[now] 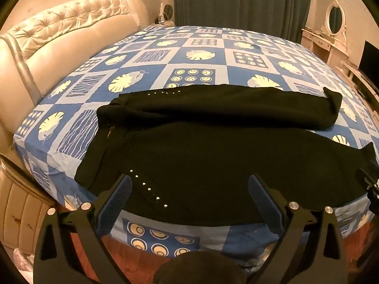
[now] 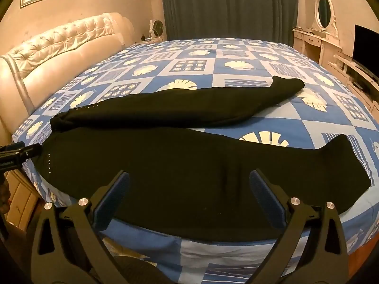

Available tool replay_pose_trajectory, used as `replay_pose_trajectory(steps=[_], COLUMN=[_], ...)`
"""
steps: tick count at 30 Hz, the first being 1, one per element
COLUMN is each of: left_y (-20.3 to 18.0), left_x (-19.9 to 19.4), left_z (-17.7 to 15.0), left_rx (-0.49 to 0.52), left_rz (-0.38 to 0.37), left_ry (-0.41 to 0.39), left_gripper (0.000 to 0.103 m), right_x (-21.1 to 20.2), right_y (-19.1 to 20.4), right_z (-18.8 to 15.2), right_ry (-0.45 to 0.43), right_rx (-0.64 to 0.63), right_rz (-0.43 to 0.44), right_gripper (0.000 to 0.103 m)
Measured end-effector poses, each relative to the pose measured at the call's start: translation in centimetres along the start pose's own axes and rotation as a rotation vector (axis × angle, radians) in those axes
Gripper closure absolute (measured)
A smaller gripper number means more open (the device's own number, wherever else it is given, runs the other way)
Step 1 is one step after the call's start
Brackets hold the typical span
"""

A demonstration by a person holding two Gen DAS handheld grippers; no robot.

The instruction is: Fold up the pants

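Note:
Black pants (image 1: 213, 156) lie spread on a bed with a blue patterned sheet (image 1: 203, 54), waist to the left, both legs running right. Small silver studs mark each hip. The near leg (image 2: 189, 165) lies along the bed's front edge; the far leg (image 2: 180, 108) angles away behind it. My left gripper (image 1: 189, 189) hovers open over the near leg's hip end, nothing between its blue pads. My right gripper (image 2: 189, 187) hovers open over the middle of the near leg, also with nothing held. The left gripper's tip (image 2: 16, 153) shows at the left edge of the right wrist view.
A cream tufted headboard (image 1: 59, 30) stands at the left. Dark curtains (image 1: 241, 0) hang behind the bed. A white dressing table with an oval mirror (image 2: 323, 9) and a dark screen (image 2: 366, 45) stand at the right. Red-brown floor shows below the bed's front edge.

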State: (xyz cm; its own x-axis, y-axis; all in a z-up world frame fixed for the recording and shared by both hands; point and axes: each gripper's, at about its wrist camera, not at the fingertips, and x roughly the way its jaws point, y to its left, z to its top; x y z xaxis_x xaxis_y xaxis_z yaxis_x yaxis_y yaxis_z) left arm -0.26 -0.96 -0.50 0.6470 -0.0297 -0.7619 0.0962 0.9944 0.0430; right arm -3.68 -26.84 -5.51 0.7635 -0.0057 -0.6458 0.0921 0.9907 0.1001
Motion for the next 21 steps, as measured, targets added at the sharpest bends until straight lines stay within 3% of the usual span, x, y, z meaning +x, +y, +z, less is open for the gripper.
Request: replay_pose_trajectory(steps=[21], left_y=[0.12], left_x=[0.23], left_z=[0.00], left_rx=[0.000], left_rz=[-0.012], left_ry=[0.014], left_gripper=[0.005], right_x=[-0.21], right_y=[-0.34], right_z=[-0.57], right_ry=[0.007], right_rx=[0.005], right_rz=[-0.005], right_gripper=[0.002])
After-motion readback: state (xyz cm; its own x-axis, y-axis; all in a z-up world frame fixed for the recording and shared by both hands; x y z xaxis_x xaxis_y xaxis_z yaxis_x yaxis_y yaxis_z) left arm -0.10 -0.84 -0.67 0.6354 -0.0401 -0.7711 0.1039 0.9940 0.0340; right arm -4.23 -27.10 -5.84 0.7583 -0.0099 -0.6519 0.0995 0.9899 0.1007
